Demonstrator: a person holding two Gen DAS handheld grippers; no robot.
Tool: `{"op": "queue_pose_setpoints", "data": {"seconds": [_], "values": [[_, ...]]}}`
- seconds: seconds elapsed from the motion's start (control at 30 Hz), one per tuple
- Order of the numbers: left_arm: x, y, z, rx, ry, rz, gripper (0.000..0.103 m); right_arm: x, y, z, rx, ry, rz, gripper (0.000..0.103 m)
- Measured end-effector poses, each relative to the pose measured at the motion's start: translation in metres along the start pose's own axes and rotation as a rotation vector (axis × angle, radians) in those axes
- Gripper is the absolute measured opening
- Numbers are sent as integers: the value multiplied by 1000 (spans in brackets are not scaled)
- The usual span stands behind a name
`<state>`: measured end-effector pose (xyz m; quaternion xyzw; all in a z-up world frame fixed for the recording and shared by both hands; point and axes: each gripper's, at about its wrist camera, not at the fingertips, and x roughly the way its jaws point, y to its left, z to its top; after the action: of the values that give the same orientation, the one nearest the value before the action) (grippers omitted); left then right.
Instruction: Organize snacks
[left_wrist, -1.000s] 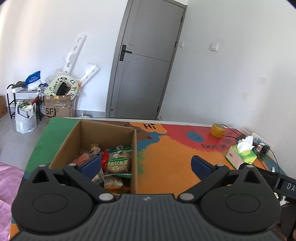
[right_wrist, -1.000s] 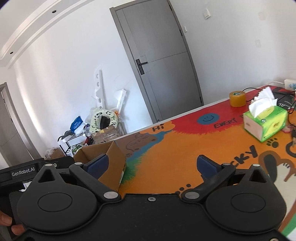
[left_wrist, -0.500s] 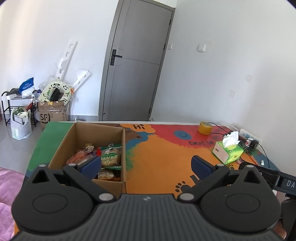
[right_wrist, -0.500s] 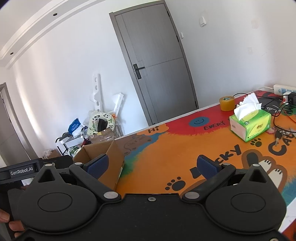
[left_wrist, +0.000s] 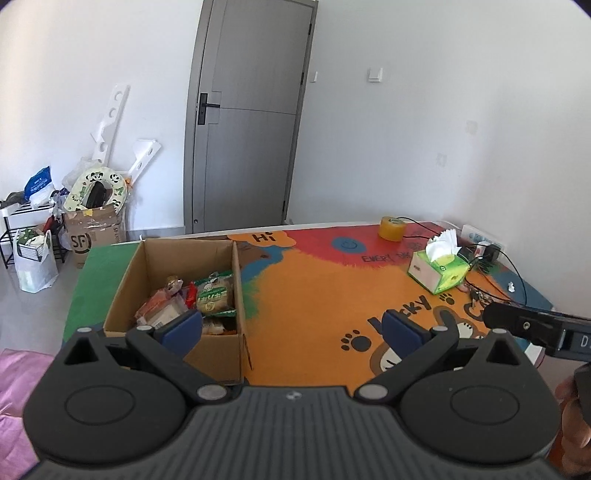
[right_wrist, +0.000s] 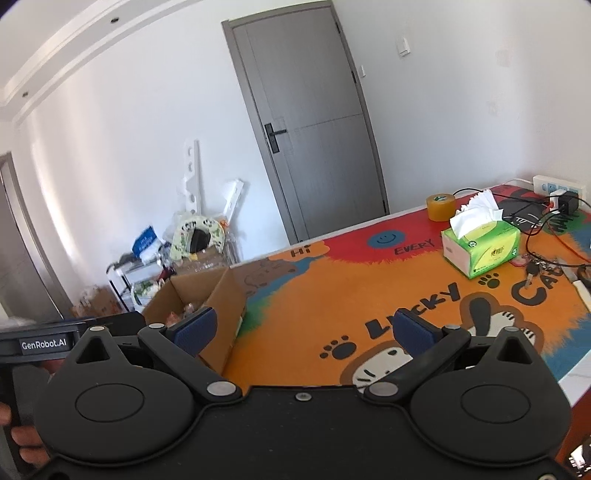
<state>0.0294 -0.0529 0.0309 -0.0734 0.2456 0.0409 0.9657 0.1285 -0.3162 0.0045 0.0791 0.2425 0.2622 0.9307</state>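
Both tongs stand wide apart and hold nothing: the left tongs (left_wrist: 291, 326) hang above the near edge of the desk (left_wrist: 325, 291), the right tongs (right_wrist: 303, 328) beside them, further right. The snacks (left_wrist: 195, 299) all lie in the box (left_wrist: 221, 354) at the desk's left end; no loose packet shows on the mat, so the sorting looks done or nearly so. If anything remains, it is likely tidying inside the box: come down from straight above, clear of the upright walls, and pinch a packet by its flat sealed edge, not its puffed middle. The box is plain brown corrugated card, open-topped, stiff-sided. The packets are glossy crinkled film, green, red and clear, heaped loosely and apt to slip. The mat is matt, bright orange, printed with paw marks.
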Motion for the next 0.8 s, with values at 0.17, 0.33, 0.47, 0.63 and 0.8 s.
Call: {"op": "queue_pose_setpoints", "data": {"seconds": [0.17,0.33,0.47,0.63,0.8], "values": [[-6,4,-4,3,-5,2,103,-6,0,0,12,8,8,103],[-6,11,-6,-12,-1,9,103,-9,1,-1,-13,13,0,103],[-4,13,-7,-18,5,17,103,-9,0,-1,-12,26,9,103],[-6,13,-7,-8,6,19,103,-4,4,-4,-29,53,14,103],[-6,12,-7,2,9,27,103,-1,7,-6,-40,63,19,103]]}}
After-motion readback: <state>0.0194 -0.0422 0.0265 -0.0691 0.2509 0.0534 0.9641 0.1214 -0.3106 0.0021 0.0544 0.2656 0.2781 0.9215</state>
